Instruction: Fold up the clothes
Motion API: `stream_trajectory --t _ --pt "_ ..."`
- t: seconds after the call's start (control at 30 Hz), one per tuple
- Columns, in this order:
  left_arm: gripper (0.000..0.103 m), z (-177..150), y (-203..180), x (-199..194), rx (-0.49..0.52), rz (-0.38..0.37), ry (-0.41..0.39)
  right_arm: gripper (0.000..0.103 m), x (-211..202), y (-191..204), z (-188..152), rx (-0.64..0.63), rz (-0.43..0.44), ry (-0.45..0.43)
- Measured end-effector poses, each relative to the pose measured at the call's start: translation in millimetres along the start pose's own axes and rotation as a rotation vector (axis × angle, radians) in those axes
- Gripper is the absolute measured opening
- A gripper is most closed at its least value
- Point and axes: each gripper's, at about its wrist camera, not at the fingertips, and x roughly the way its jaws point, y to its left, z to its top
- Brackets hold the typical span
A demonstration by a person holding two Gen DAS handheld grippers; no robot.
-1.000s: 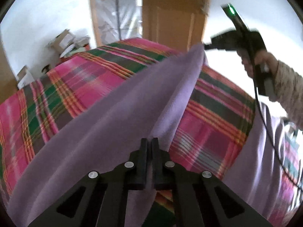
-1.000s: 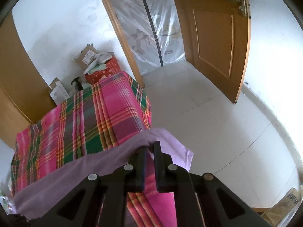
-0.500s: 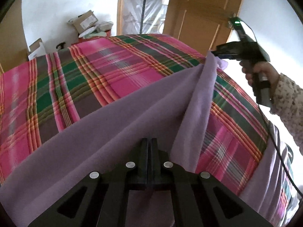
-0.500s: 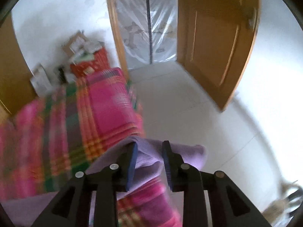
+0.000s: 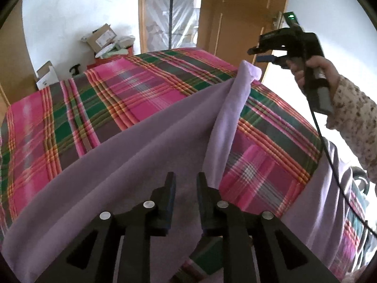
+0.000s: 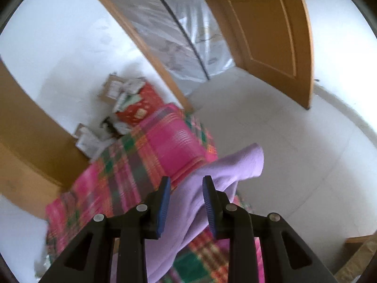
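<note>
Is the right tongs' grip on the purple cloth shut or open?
Open: the right tongs show a clear gap between the blue pads, and the purple cloth lies loose between them.

A bed [image 5: 146, 99] under a pink-and-green plaid cover (striped orange) bears a lilac garment [image 5: 132, 165].

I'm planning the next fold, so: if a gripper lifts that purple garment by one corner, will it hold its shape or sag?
The purple garment will probably sag: it already drapes over the plaid bedspread in soft curves, and its far end bunches into a limp ridge. It looks thin, so likely light. Both the left gripper and the right gripper are open, and the cloth slumps between them.
</note>
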Motion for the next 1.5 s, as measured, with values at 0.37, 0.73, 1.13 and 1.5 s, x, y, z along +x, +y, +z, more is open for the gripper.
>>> stream_trajectory --t 0.37,0.73,1.13,1.5 --pt "0.020 -16 3 1 0.005 0.050 0.044 0.028 6 -3 -67 0.073 0.244 0.216" --pt "0.020 -22 5 9 -0.013 0.040 0.072 0.028 31 9 -83 0.129 0.270 0.287" --pt "0.020 -24 5 12 -0.024 0.035 0.082 0.020 47 -13 -70 0.353 0.372 0.244" --pt "0.020 -28 0 8 -0.002 0.001 0.079 0.006 8 -11 -68 0.207 0.257 0.109"
